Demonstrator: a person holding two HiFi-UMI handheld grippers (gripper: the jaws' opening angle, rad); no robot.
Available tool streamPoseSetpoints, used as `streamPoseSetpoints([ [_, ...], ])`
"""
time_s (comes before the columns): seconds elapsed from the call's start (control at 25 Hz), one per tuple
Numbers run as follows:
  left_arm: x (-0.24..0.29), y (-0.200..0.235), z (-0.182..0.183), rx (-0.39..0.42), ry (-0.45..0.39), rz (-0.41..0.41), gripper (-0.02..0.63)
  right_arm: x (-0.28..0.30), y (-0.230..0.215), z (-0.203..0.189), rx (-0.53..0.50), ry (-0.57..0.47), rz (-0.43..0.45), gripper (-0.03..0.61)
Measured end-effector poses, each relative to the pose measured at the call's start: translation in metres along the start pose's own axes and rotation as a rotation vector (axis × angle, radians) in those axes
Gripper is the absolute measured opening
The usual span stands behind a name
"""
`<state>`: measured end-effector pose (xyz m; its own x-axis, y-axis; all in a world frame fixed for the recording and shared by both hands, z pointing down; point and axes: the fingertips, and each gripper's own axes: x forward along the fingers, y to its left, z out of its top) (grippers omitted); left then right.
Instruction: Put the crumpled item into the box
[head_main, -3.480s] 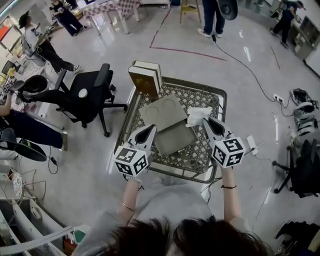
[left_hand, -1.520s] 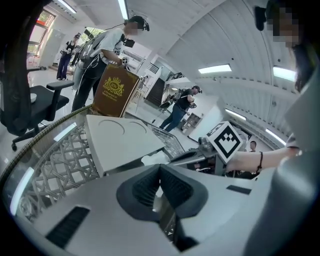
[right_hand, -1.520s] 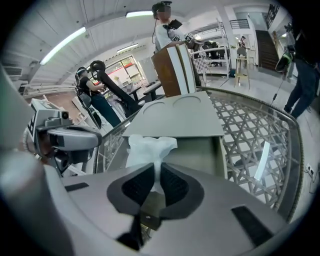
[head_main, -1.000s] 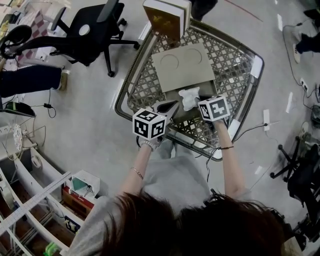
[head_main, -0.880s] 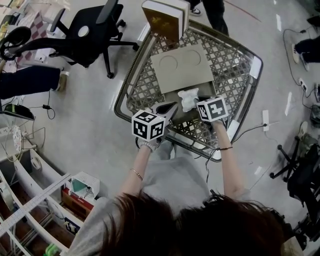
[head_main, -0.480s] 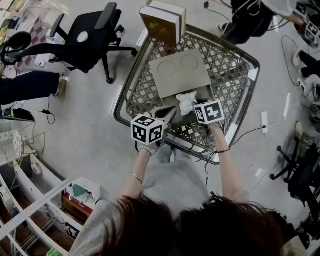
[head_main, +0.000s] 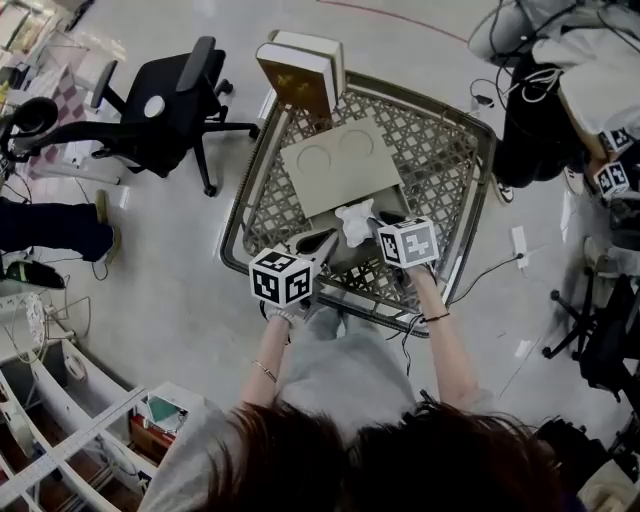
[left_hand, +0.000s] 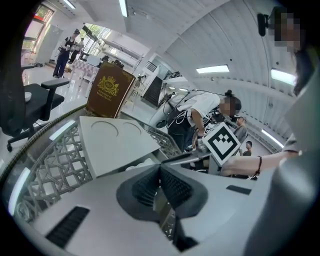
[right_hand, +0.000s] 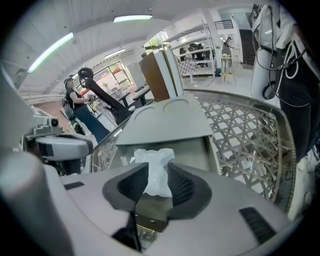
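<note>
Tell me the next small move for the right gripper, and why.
Probably draw the right gripper straight back and up. Its jaws are opening, the crumpled wad sits between them over the open box, so retreating should leave it inside.

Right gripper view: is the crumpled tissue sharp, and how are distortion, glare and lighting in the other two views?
Right gripper view: crumpled tissue sharp between the opening right tongs; fisheye bows the basket rim. Left gripper view: ceiling lights glare, edges vignette dark. Head view: even light, barrel distortion, faint sheen on the floor.
</note>
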<state>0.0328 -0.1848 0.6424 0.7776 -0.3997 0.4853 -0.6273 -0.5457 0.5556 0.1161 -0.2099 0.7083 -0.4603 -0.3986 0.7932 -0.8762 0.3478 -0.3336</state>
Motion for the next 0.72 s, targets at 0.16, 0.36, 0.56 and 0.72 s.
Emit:
streamPoseSetpoints([
  [0.16, -0.003, -0.008, 0.009, 0.023, -0.017, -0.010, 0.017, -0.017, 0.004, 0.010, 0.018, -0.092, 0.018, 0.130],
  [0.36, -0.011, -0.020, 0.017, 0.051, -0.046, -0.022, 0.017, -0.041, 0.009, 0.014, 0.006, -0.173, 0.022, 0.087],
  [0.56, -0.023, -0.032, 0.033, 0.083, -0.088, -0.030, 0.017, -0.066, 0.020, 0.020, -0.003, -0.251, 0.032, 0.049],
  [0.72, -0.035, -0.042, 0.045, 0.113, -0.125, -0.032, 0.017, -0.086, 0.030, 0.025, -0.024, -0.307, 0.030, 0.032],
])
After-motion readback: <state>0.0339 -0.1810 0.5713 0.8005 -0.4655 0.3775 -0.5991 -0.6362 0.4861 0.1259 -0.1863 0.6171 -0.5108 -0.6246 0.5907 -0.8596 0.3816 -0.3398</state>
